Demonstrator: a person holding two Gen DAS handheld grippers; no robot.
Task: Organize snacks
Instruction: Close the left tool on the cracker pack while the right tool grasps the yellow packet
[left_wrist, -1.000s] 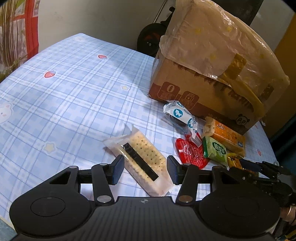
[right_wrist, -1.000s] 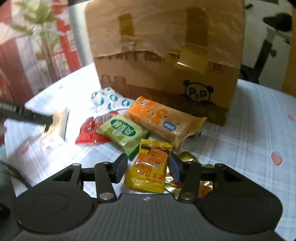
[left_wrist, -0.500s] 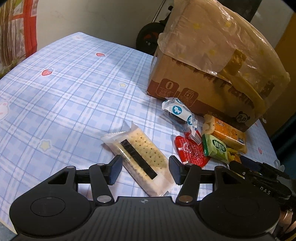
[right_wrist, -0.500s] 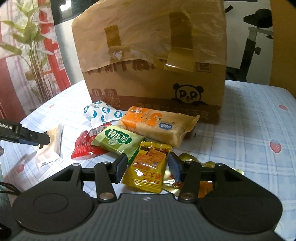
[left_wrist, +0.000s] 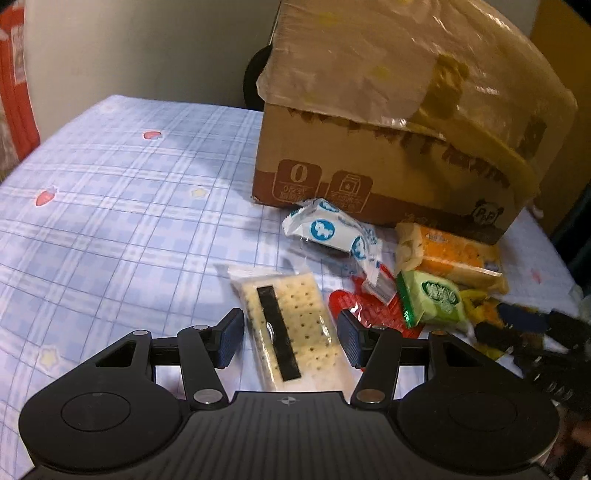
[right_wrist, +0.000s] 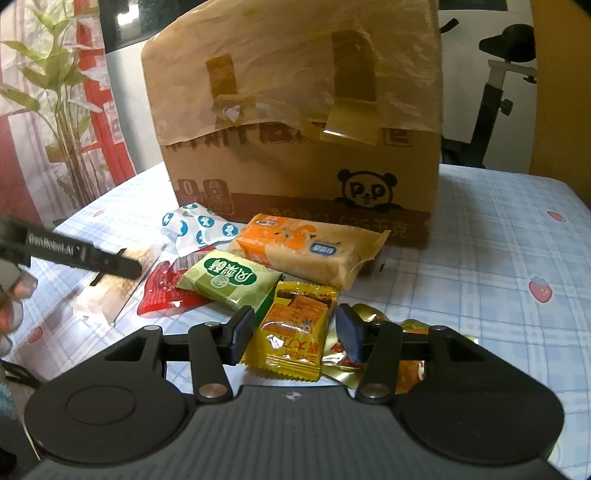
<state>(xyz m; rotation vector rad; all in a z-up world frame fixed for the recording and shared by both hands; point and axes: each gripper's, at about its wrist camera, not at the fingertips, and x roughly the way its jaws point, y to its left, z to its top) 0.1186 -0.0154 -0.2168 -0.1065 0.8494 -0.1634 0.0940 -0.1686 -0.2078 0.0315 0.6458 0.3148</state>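
left tongs (left_wrist: 290, 341) straddle cracker pack (left_wrist: 291, 328) — pads clear

Clear cracker pack (left_wrist: 291, 328) flat, apart; other snack packets (right_wrist: 266, 266) heaped before box.

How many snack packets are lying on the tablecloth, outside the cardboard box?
7: cracker pack at left, white-blue packet by the box, red packet, green packet, orange pack, yellow packet, gold packet partly hidden. More may be hidden.
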